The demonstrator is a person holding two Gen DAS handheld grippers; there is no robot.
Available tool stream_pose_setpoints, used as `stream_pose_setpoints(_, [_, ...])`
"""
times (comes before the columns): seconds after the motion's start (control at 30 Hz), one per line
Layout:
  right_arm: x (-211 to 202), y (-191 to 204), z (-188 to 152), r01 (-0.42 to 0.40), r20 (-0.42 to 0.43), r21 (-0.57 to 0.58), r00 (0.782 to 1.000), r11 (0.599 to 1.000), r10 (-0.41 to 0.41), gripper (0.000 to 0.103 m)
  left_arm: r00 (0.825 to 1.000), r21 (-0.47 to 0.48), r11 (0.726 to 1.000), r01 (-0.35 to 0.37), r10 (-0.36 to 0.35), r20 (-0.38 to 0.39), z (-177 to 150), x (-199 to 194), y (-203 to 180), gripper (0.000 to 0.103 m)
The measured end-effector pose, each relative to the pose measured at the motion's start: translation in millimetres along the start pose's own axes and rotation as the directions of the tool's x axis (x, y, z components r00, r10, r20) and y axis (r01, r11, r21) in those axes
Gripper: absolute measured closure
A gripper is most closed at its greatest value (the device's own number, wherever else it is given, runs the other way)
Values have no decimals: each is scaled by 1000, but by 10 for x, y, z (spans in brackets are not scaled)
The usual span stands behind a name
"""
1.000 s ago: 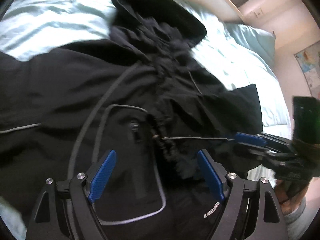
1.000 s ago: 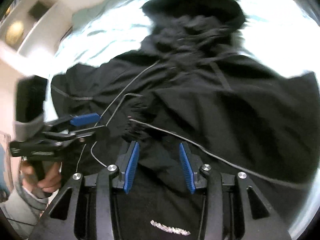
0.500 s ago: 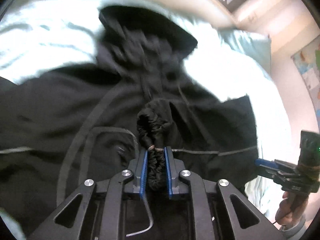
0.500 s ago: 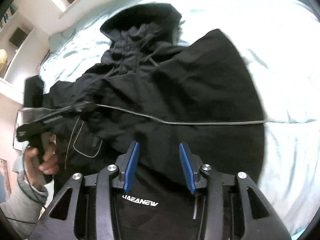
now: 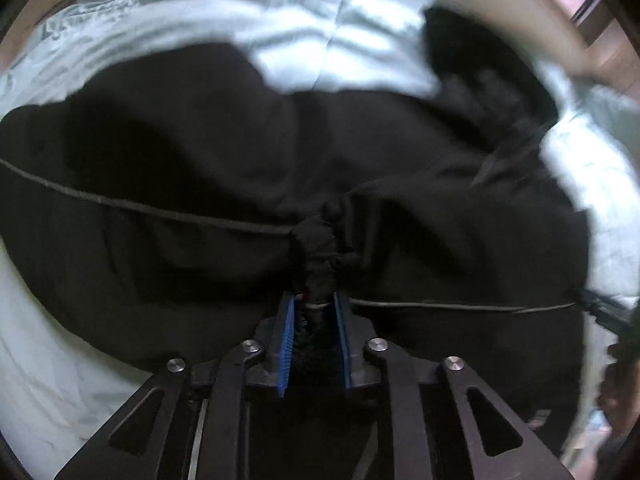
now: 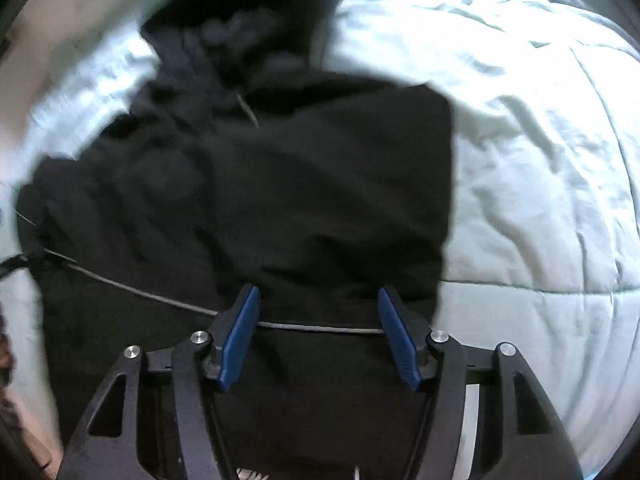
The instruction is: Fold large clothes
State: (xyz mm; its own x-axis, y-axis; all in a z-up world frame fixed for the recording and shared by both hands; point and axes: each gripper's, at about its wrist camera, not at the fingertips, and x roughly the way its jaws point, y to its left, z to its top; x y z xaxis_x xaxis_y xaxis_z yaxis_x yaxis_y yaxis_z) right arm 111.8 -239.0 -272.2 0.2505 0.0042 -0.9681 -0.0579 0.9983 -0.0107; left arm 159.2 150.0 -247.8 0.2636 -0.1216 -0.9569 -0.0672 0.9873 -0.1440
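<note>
A black hooded jacket (image 5: 180, 160) lies spread on a pale bed sheet (image 5: 240, 12), its hood (image 5: 480, 52) at the far end. My left gripper (image 5: 314, 300) points down, and the gathered elastic cuff (image 5: 318, 248) of a sleeve is pinched between its blue pads; its jaws are opening. In the right wrist view my right gripper (image 6: 318, 296) hovers close over the jacket's body (image 6: 300, 180). Its jaws are opening wide, with only a thin grey piping line (image 6: 320, 328) on the cloth below them. The picture is blurred by motion.
Rumpled pale sheet (image 6: 540, 160) surrounds the jacket on the right and far side. The hood (image 6: 248, 20) lies toward the headboard. A dark gripper tip (image 6: 16, 260) shows at the left edge, and a person's hand at the lower left is blurred.
My left gripper shut on the sleeve cuff, then carried it sideways across the jacket. My right gripper sank closer to the jacket and its jaws spread wider.
</note>
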Motion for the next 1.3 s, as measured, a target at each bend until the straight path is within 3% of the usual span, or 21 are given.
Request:
stream_pose_setpoints(0.13, [144,-1,23,31,-31,16,999,999,-30,42,999,-26,999,22,-21,34,-28,-58,37,76])
stream_pose_setpoints(0.27, [-193,-9,30,13,0,10,1000,1000,-13,42,988,-60,996,59,-50,148,-39,-602,198,74])
stream_pose_setpoints(0.3, [-323,17,6,-16,25,-3,1000,1000,16,42,981,-57,995,82,-71,178,-41,-716,218,69])
stream_pose_setpoints(0.33, [-435,49,-30,-44,46,-13,998,999,45,42,972,-47,992,117,-104,211,-49,-857,205,55])
stream_pose_setpoints(0.4, [-620,173,-137,-104,71,-46,992,993,108,42,959,-25,985,170,-160,232,-68,-985,112,37])
stream_pose_setpoints(0.47, [-645,285,-241,-120,63,-74,990,990,124,42,953,6,976,216,-212,215,-61,-928,-27,36])
stream_pose_setpoints(0.57, [-451,438,-411,-91,9,-103,996,990,93,42,978,19,983,182,-183,99,-46,-453,-294,37])
stream_pose_setpoints(0.63, [-225,465,-457,-77,-52,-81,996,994,73,43,980,-7,981,194,-194,33,-85,-149,-355,37])
stream_pose_setpoints(0.73, [10,464,-471,-73,-87,-75,994,995,66,43,989,-8,989,147,-147,-28,-120,255,-478,37])
stream_pose_setpoints(0.83, [57,446,-442,-74,-98,-57,993,996,68,42,992,5,993,122,-122,-21,-118,319,-538,37])
stream_pose_setpoints(1.0, [50,468,-413,-72,-89,-62,994,995,66,41,983,-13,983,184,-183,14,-187,89,-432,37])
stream_pose_setpoints(1.1, [34,465,-415,-71,-89,-65,994,995,65,41,972,-33,973,228,-226,64,-255,-225,-250,37])
stream_pose_setpoints(1.2, [81,530,-436,-68,-95,-61,994,996,62,40,971,-67,975,213,-204,123,-244,-532,32,37])
stream_pose_setpoints(1.3, [82,549,-391,-62,-100,-61,993,996,55,40,966,-174,963,204,-170,193,-213,-780,554,37])
